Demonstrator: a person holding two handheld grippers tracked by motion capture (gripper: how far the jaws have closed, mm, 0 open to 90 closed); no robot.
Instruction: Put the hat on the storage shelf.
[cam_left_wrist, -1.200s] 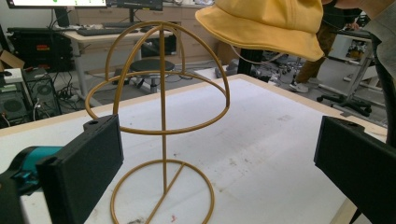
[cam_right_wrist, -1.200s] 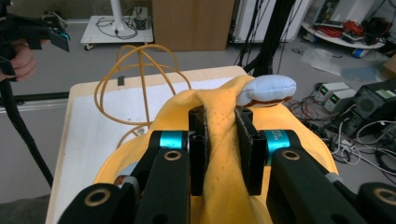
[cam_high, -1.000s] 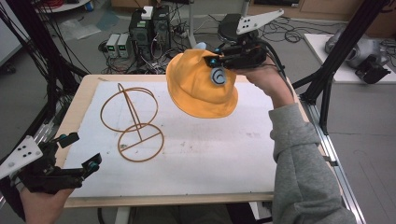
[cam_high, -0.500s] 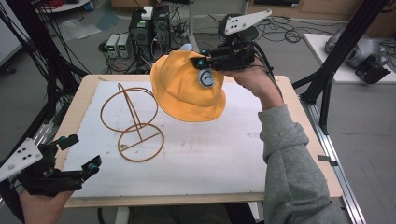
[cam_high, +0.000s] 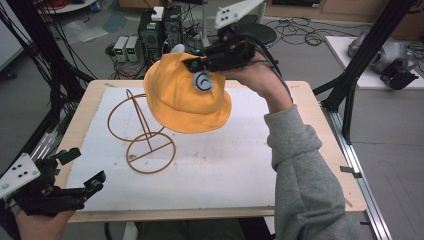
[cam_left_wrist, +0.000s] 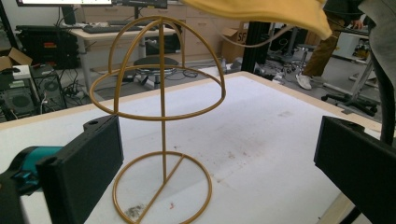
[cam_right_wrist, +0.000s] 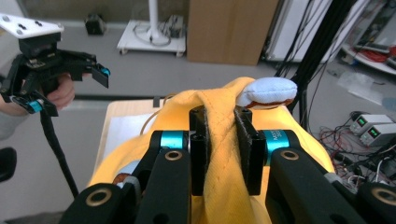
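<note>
Right gripper (cam_high: 200, 64) pinches a fold of the yellow hat (cam_high: 187, 97) at its crown, jaws pressed together on the cloth, as its own view shows plainly. The hat hangs from it in the air, brim down, with a pale blue pad (cam_right_wrist: 267, 93) sticking up just beyond the jaws and a round badge (cam_high: 204, 81) on the side facing the person. Over the last second hand and hat have travelled leftward across the worktop (cam_high: 310, 95), so the brim now overhangs the near edge of the wire stand (cam_high: 142, 132), which sits below and to the left of this gripper. From the left gripper's view the brim is just above the stand's dome, not touching it. I'd judge the hat is being carried to the stand for hanging; it needs to go a little farther left and then come down so the crown settles over the dome. Left gripper (cam_high: 82, 172) hovers spread and empty at the near left corner, well apart from the stand, jaws aimed towards it.
</note>
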